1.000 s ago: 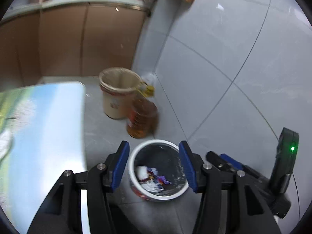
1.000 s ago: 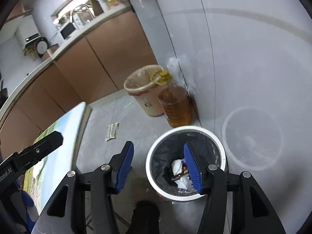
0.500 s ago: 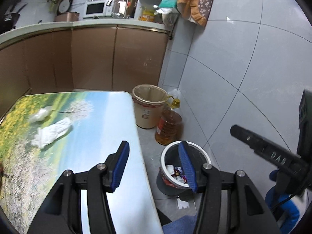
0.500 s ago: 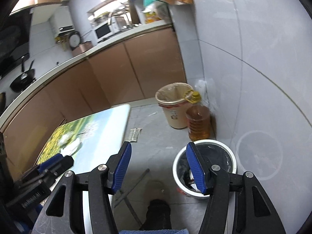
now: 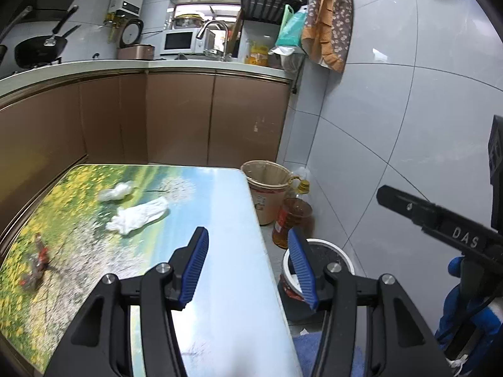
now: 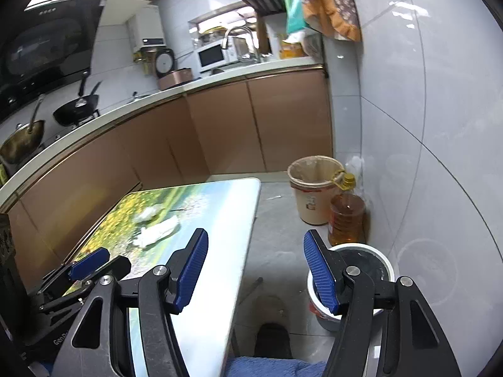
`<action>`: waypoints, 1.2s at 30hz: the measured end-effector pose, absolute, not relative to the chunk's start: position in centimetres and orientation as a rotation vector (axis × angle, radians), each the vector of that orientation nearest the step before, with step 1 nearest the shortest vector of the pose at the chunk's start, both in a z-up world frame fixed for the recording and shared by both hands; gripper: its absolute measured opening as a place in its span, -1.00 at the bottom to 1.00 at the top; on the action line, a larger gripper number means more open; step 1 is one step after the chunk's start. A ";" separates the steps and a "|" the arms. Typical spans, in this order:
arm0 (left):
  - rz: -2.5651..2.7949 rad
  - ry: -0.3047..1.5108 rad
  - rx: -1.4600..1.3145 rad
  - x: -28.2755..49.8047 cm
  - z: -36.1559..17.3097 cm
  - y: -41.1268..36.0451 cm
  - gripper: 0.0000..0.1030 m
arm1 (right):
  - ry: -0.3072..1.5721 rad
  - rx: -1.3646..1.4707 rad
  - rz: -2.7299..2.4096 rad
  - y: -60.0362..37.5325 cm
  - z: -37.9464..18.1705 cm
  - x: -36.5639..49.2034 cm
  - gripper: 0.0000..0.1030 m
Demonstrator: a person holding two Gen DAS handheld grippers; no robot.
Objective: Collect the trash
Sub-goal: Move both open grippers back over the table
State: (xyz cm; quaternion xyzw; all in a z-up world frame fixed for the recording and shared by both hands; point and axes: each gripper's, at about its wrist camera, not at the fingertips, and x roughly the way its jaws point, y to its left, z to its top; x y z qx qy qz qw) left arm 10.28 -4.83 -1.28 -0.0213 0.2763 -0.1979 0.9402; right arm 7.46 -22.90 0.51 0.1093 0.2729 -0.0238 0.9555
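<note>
White crumpled trash (image 5: 138,216) on printed table (image 5: 226,207), left claw (image 5: 248,270) parted – empty, right claw (image 6: 254,273) opening – empty, bin (image 6: 385,262) beside

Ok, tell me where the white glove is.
In the left wrist view the white glove lies on the table, left of centre, just below a crumpled white wad.

Right gripper (image 6: 254,270): blue-padded jaws opening, nothing between them. Behind the left pad: printed table (image 6: 217,220) bearing white crumpled trash (image 6: 157,227). Behind the right pad: white bin (image 6: 375,278), black-lined. Beyond it: oil bottle (image 6: 345,216), beige bucket (image 6: 314,188). Far left: left gripper (image 6: 85,270).
</note>
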 end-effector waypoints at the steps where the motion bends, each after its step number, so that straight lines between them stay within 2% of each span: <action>1: -0.398 0.564 -0.044 9.8 -1.3 -4.4 -0.02 | 0.550 0.217 -0.040 -22.5 0.7 7.2 0.21; 13: -0.304 0.520 -0.057 5.6 -0.2 -0.5 -0.01 | 0.513 0.153 0.059 -19.1 2.6 4.2 0.23; 17: -0.277 0.500 -0.047 4.4 0.1 0.2 0.10 | 0.500 0.139 0.083 -18.4 3.0 3.4 0.23; 22: -0.259 0.481 -0.041 3.3 0.6 0.5 0.11 | 0.481 0.135 0.100 -18.1 3.5 2.3 0.23; 36: -0.171 0.461 -0.005 3.1 0.7 0.9 0.17 | 0.499 0.122 0.146 -17.5 2.7 3.5 0.27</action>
